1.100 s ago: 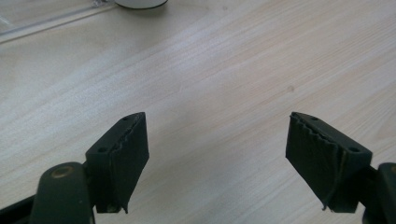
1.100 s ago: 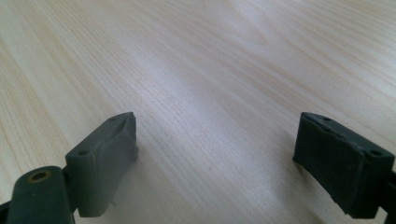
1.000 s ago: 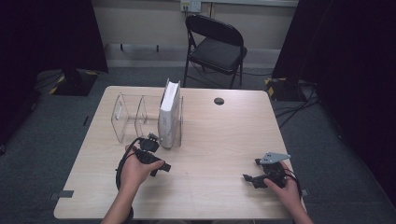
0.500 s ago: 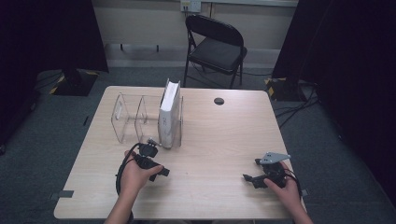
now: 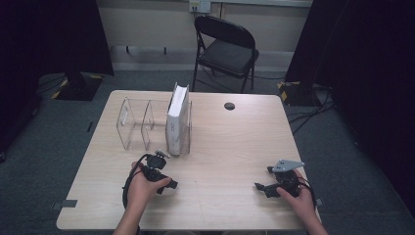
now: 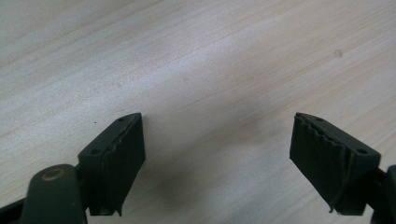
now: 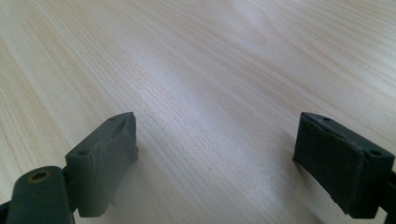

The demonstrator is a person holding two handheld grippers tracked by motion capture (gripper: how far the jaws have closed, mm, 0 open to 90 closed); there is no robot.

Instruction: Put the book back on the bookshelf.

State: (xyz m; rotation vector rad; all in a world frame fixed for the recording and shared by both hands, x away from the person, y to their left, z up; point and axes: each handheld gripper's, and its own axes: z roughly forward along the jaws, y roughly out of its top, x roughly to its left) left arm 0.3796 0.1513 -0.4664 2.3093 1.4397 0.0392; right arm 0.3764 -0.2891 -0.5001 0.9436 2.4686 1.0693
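Both claws sit low on the table [image 5: 230,147]: my left gripper [image 5: 166,185] has just been opening, jaws apart with bare wood between them, and my right gripper [image 5: 262,189] is spread wide too, holding nothing. Just beyond the left gripper stands one white binder [image 5: 177,120], upright in the rightmost slot of one clear plastic rack [image 5: 134,122]. One black folding chair [image 5: 226,46] stands behind the pale, straight-grained tabletop. My jaw pads are black and ridged.

No lettering, label or number is legible on the white binder [image 5: 177,120] or elsewhere.
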